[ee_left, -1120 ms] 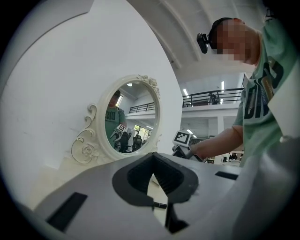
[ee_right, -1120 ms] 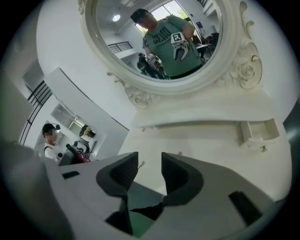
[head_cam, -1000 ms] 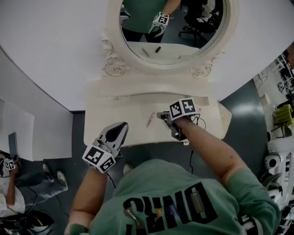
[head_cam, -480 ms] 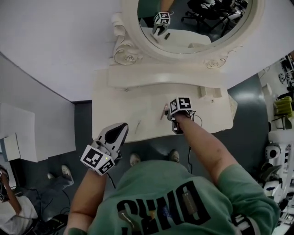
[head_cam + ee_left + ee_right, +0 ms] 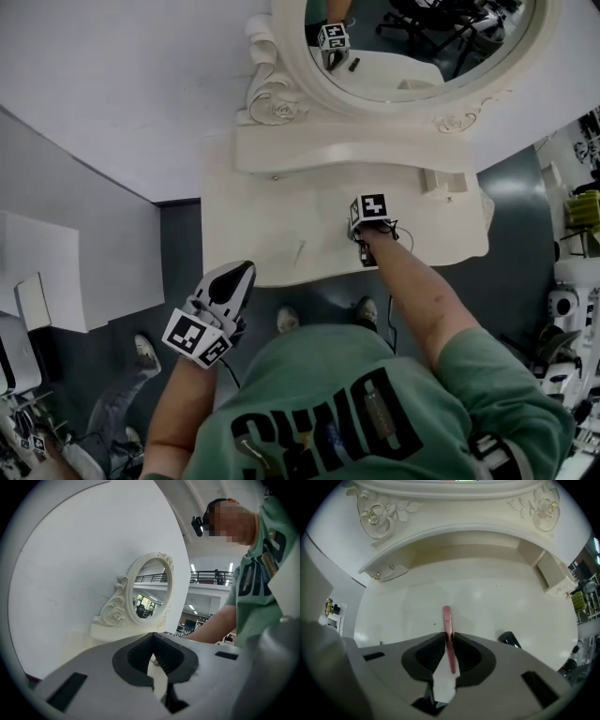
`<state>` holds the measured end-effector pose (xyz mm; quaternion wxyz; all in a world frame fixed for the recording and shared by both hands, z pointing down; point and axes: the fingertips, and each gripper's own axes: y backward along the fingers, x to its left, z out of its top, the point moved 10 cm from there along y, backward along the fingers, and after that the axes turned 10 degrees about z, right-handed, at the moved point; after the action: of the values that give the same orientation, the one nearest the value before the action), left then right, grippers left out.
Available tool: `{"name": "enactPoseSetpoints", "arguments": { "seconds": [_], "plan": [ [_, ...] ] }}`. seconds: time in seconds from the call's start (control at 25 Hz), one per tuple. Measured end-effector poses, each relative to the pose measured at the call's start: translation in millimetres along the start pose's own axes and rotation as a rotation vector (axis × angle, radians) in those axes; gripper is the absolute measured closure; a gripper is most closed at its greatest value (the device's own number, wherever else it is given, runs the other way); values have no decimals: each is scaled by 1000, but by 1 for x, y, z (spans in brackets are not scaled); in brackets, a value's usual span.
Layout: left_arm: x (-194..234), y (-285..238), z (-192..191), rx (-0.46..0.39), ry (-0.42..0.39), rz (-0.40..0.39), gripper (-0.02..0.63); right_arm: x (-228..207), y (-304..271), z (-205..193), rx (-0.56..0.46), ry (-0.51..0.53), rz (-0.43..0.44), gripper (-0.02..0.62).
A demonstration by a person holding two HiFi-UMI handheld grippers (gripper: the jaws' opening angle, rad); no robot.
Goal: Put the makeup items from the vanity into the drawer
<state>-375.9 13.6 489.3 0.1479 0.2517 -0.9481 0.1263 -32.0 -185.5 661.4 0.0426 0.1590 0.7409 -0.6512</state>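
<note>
While the person leans over it, the vanity (image 5: 262,216) fills the middle of the head view: a cream, smooth-topped table with a scalloped front edge and a raised rear shelf. An oval mirror (image 5: 422,56) stands on that shelf in a frame carved with rose scrolls (image 5: 274,98). A small boxy drawer unit (image 5: 444,180) sits at the right rear of the top; its contents cannot be read from any view.

The right gripper (image 5: 362,234) points straight down at the tabletop. Its jaws have just been closing and now stand narrow, with the pads pressed on a slim pink makeup stick (image 5: 448,620) that lies flat on the surface. A short black item (image 5: 509,640) rests on the top just beside that gripper. A thin pale stick (image 5: 300,251) lies apart near the front edge.

The left gripper (image 5: 236,277) hangs off the front edge of the vanity over the dark floor, with its jaw tips together and nothing between them.

Compared with one second ago, the pink makeup stick is no longer beside the right gripper but between its jaws, and the gripper stands lower, at the tabletop.
</note>
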Motion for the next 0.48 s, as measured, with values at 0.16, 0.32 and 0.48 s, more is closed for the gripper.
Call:
{"name": "enactPoseSetpoints", "arguments": {
  "seconds": [0.16, 0.32, 0.48],
  "plan": [
    [4, 2, -3, 4, 12, 6, 598, 2, 0, -3, -12, 51, -9, 539],
    [0, -1, -1, 2, 9, -7, 598, 0, 2, -7, -32, 72, 30, 541],
    [-4, -9, 2, -13, 4, -15, 598, -1, 17, -10, -79, 67, 127, 541]
  ]
}}
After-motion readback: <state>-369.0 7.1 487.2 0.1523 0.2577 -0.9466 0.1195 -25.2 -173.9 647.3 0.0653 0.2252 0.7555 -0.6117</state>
